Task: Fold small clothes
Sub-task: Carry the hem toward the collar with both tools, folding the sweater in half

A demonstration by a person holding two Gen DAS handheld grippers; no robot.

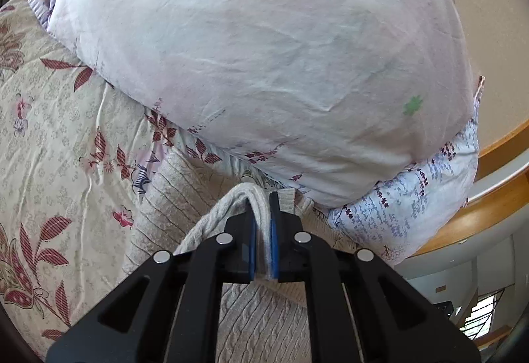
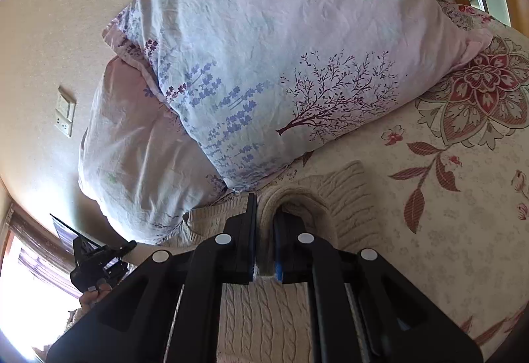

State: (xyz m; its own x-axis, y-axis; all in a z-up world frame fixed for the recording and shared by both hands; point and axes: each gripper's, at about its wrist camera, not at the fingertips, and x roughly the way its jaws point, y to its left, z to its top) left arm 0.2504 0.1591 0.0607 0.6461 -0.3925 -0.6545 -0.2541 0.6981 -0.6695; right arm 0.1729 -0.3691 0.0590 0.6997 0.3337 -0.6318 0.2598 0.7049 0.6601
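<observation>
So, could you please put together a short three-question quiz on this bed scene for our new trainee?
1. True or false: the left gripper is shut on a fold of the cream cable-knit sweater.
2. What does the right gripper clamp? A) the pillowcase B) the sweater C) nothing
3. In a few words: what lies just beyond the sweater, towards the wall?

Key
1. True: a fold of knit sits between its blue pads.
2. B: a fold of sweater is pinched between its jaws.
3. Two stacked pillows: the upper pillow in a pale tree-and-flower print resting on the lower pillow, on the floral bedspread.
</observation>
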